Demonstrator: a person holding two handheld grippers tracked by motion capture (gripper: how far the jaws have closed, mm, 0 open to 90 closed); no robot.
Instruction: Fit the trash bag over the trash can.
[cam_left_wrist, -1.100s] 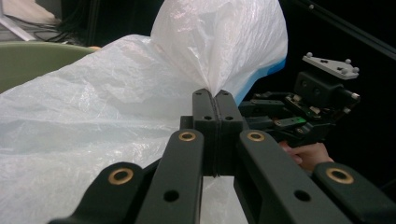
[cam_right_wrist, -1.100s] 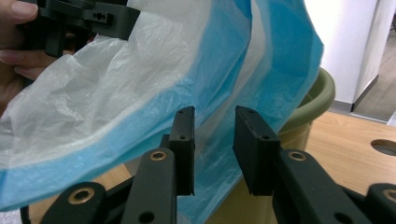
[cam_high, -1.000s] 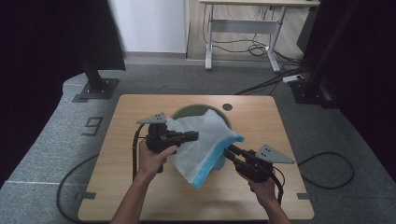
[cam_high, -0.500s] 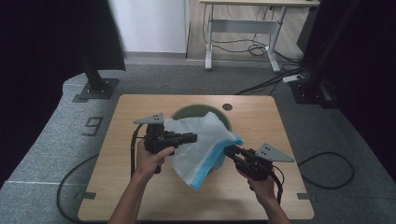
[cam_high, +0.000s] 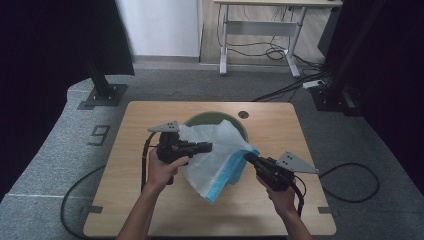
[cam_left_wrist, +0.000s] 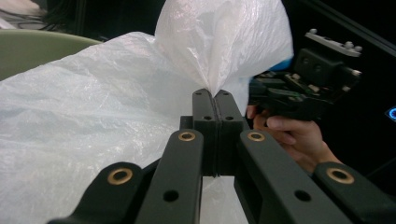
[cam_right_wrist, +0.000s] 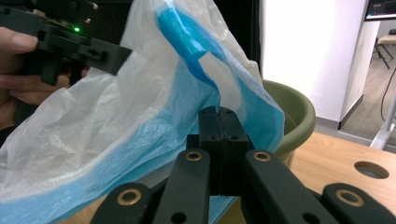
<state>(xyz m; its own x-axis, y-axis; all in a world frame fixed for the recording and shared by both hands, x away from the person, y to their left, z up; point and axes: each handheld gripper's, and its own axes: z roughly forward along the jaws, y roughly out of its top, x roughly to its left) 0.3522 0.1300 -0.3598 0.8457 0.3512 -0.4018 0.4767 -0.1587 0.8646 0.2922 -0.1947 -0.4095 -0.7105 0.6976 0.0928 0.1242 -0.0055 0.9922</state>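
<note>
Pinching plastic bag (cam_high: 215, 157), left tongs (cam_left_wrist: 215, 100) closed tight, right tongs (cam_right_wrist: 219, 114) apparently just clamped too

The high view is evenly but modestly lit from above: the desk (cam_high: 150, 210) reads a warm mid-tone, while both upper corners and the right side fall into near black. Shadows under the forearms are soft and short. The white wall at top centre is the brightest patch, slightly washed out. Detail is soft and grainy throughout. In the left gripper view the plastic bag (cam_left_wrist: 93, 116) glows pale, almost blown out at its top, against a dark background; the near linkage bars are sharp, with small glints on their brass rivets. In the right gripper view the white wall (cam_right_wrist: 308, 51) behind is overexposed, and the bag's film lets light through.
</note>
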